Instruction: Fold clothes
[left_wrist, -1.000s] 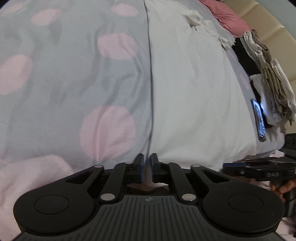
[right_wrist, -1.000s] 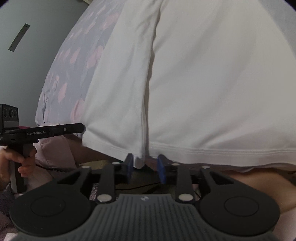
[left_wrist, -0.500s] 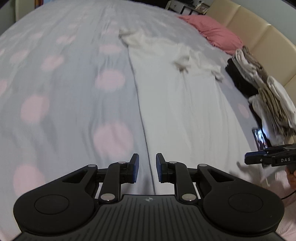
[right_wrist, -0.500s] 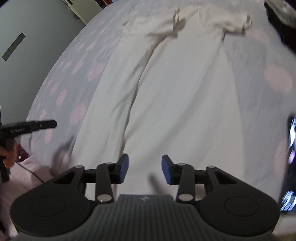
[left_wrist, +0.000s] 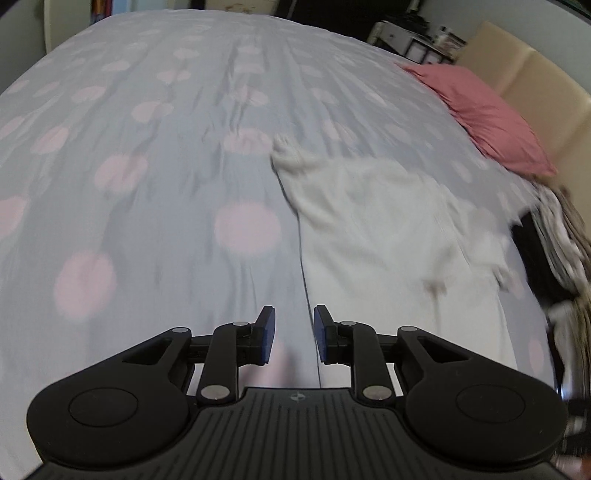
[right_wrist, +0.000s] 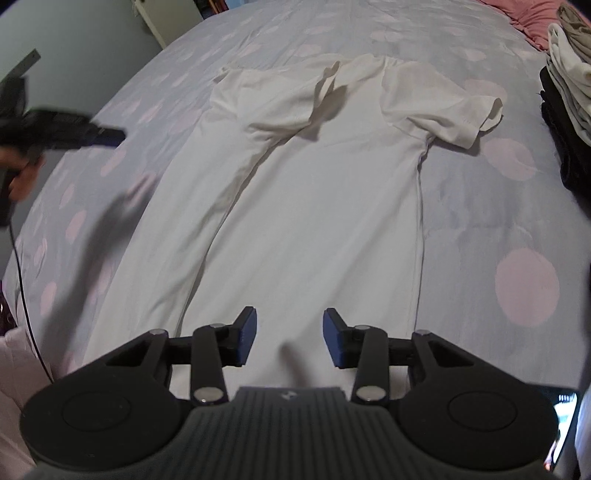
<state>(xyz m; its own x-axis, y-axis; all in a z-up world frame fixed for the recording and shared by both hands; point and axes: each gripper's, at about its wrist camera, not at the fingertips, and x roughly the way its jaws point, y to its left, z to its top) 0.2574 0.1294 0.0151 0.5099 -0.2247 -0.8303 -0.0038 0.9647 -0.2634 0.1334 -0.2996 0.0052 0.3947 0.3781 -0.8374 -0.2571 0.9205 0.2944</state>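
The right claw (right_wrist: 288, 339) hangs with its 2 blue pads spread wide and empty, above the hem end of a white T-shirt (right_wrist: 314, 206) that fills the centre of the right wrist frame. The left claw (left_wrist: 294, 339) is also parted, holding nothing, poised over the shirt's long side edge at lower centre of its own frame. The shirt lies flat on the spotted bed (right_wrist: 517, 221), collar at the top, the right sleeve (right_wrist: 454, 114) crumpled, a long crease running down the left half. It looks light, limp and easily bunched, so pinching hem corners or shoulder seams seems best. Folded clothes (right_wrist: 569, 66) sit stacked at upper right.
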